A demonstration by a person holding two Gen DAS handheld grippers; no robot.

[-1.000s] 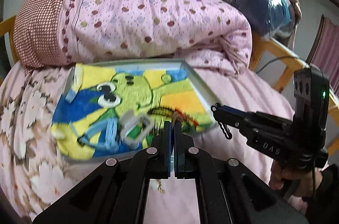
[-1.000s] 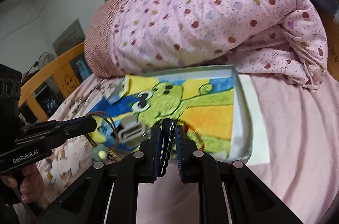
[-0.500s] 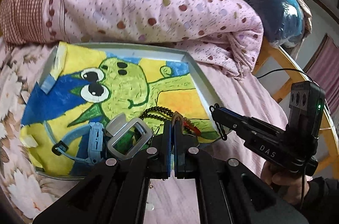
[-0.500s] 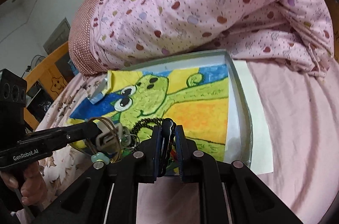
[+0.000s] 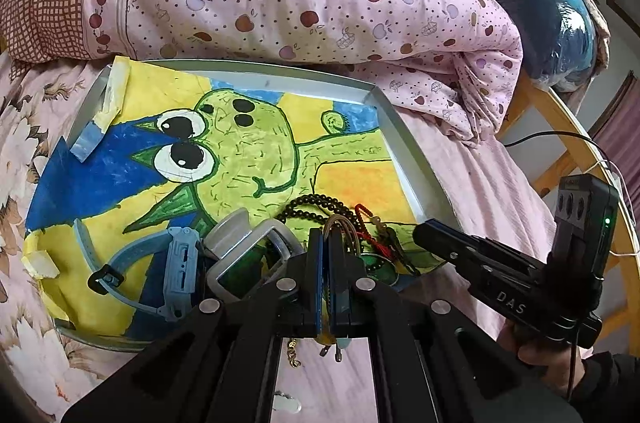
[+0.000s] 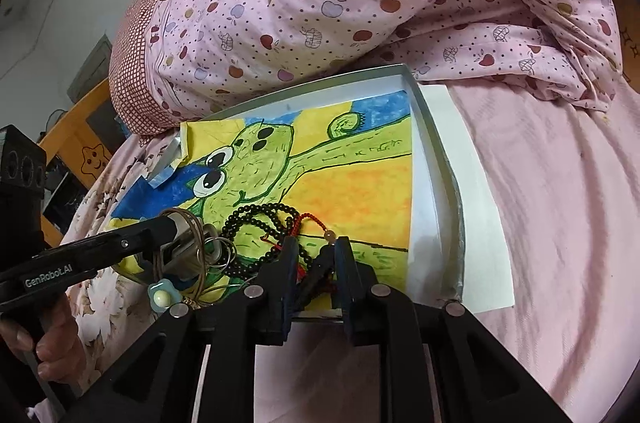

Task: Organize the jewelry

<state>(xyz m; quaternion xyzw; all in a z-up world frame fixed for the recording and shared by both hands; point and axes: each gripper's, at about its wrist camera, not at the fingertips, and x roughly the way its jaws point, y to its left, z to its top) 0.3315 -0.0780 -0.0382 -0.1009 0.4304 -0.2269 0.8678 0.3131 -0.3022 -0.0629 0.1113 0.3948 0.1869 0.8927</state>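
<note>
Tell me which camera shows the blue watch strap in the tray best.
The left wrist view. There the blue watch strap lies in full sight on the frog drawing at the near-left of the tray, buckle and band both readable. In the right wrist view the left tongs and the rings they carry cover that corner, so the strap is hidden.

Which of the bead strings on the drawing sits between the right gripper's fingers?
The red beaded cord sits in the right gripper. The dark bead necklace is black, longer, and coiled further left towards the left gripper.
</note>
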